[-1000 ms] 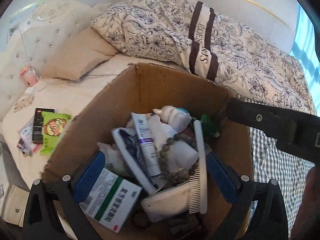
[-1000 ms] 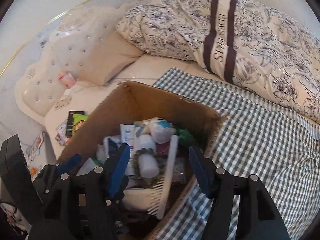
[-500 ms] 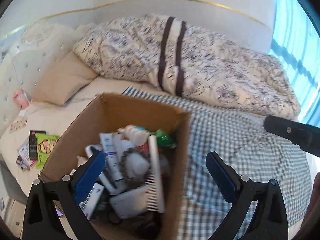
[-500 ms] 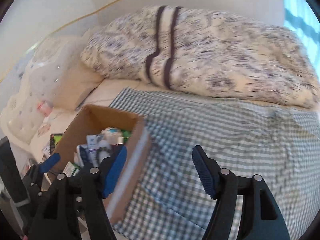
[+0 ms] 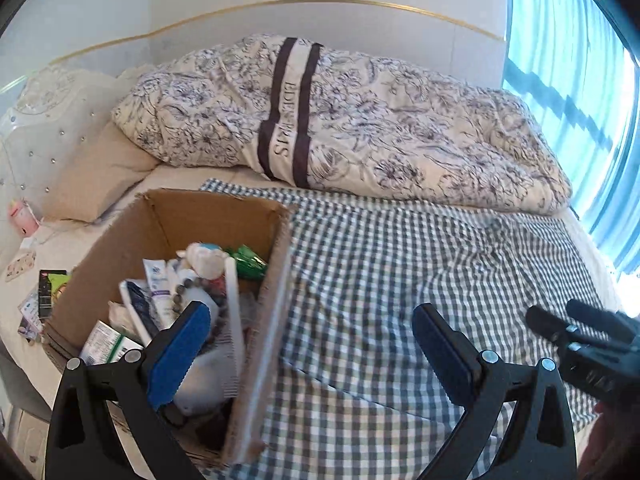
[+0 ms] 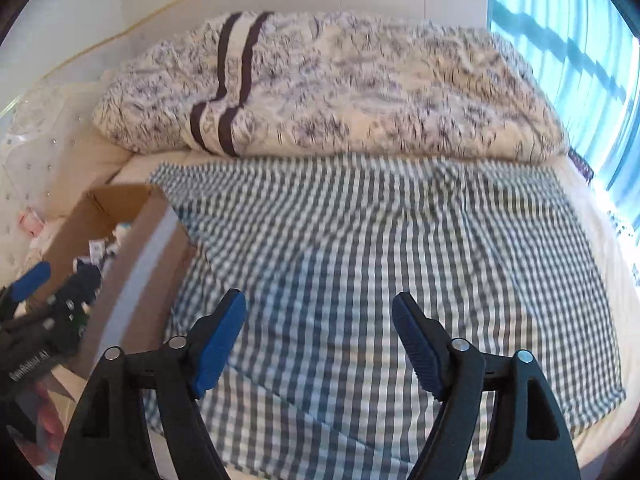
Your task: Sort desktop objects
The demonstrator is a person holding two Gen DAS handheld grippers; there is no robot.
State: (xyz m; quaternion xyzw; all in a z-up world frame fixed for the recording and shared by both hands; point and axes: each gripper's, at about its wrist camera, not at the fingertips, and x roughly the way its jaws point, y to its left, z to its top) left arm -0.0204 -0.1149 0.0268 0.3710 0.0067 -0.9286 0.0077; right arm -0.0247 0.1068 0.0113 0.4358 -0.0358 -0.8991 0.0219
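An open cardboard box stands on the bed at the left edge of a checked cloth. Inside lie a white comb, a white tube, a bead bracelet, a green-and-white medicine box and several other small items. My left gripper is open and empty, straddling the box's right wall. My right gripper is open and empty over the checked cloth, with the box at its left. The left gripper's blue pad shows in the right wrist view.
A flowered duvet is heaped along the far side. A beige pillow and tufted headboard are at the left. Small packets and a pink cup lie on the sheet. A bright window is at the right.
Both grippers have swung to the right, away from above the box and out over the checked cloth. The box now sits at the left of both views. Both stay open.
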